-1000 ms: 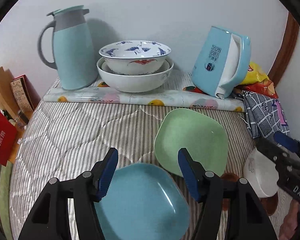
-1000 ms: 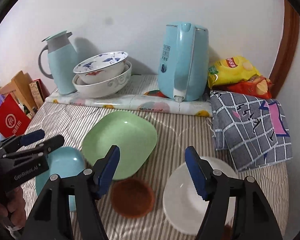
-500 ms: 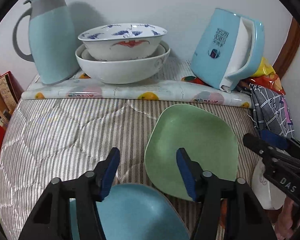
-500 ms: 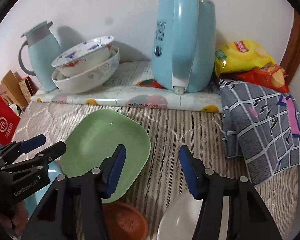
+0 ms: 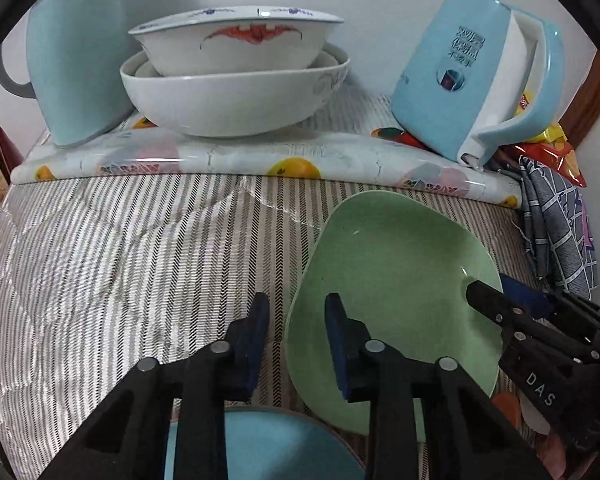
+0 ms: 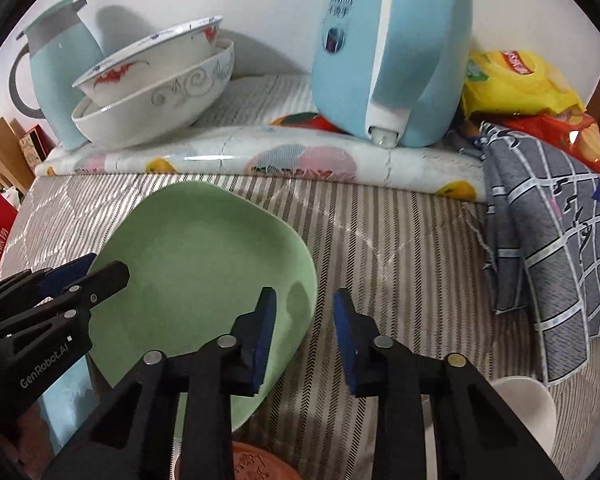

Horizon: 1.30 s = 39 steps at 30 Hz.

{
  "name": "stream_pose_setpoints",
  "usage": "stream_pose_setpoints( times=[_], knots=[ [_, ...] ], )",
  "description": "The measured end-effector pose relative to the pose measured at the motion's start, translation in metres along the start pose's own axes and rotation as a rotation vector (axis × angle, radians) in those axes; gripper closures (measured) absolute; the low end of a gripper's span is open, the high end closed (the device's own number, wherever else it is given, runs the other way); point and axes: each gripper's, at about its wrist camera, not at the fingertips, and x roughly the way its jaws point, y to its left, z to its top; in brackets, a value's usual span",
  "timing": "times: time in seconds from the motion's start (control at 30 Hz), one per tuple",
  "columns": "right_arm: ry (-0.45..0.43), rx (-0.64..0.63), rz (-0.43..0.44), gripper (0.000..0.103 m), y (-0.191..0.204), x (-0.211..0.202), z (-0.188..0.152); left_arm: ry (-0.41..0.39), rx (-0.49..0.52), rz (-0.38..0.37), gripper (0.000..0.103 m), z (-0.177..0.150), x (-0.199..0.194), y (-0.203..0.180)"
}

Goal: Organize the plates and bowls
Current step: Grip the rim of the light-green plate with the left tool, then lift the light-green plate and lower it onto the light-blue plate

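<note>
A green plate [image 5: 396,280] [image 6: 204,272] lies on the striped cloth between my grippers. My left gripper [image 5: 296,320] is open and straddles the plate's left rim. My right gripper [image 6: 304,320] is open and straddles its right rim. A blue plate [image 5: 268,444] lies under my left gripper. A patterned bowl [image 5: 236,44] sits nested in a larger white bowl [image 5: 232,100] at the back. A brown saucer [image 6: 252,462] and a white bowl [image 6: 520,412] lie near my right gripper.
A teal thermos jug [image 5: 72,52] stands at the back left and a blue kettle [image 6: 392,48] at the back right, on a folded floral sheet [image 5: 236,156]. A checked grey cloth [image 6: 548,232] and snack bags [image 6: 516,84] are on the right.
Both grippers have moved forward and lower, closing in on the green plate from either side. Their jaws have narrowed but stay open.
</note>
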Motion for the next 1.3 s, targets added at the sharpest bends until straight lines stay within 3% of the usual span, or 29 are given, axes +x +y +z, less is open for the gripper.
stream_pose_setpoints(
  times=[0.07, 0.23, 0.47, 0.77, 1.3],
  knots=[
    [0.011, -0.004, 0.004, 0.087, 0.002, 0.003, 0.000, 0.015, 0.003, -0.003, 0.085, 0.000, 0.005, -0.001],
    [0.003, -0.002, -0.021, 0.093, 0.006, 0.008, 0.000, -0.006, 0.004, -0.017, 0.089, -0.001, 0.007, -0.001],
    [-0.046, 0.060, -0.015, 0.095, -0.009, -0.004, 0.002, -0.049, 0.017, -0.048, 0.092, 0.001, -0.011, -0.004],
    [-0.128, 0.073, -0.002, 0.095, -0.008, -0.052, 0.000, -0.112, 0.016, -0.054, 0.092, -0.002, -0.057, -0.005],
    [-0.213, 0.068, 0.024, 0.096, 0.010, -0.132, -0.048, -0.164, -0.027, -0.063, 0.092, -0.057, -0.132, 0.003]
  ],
)
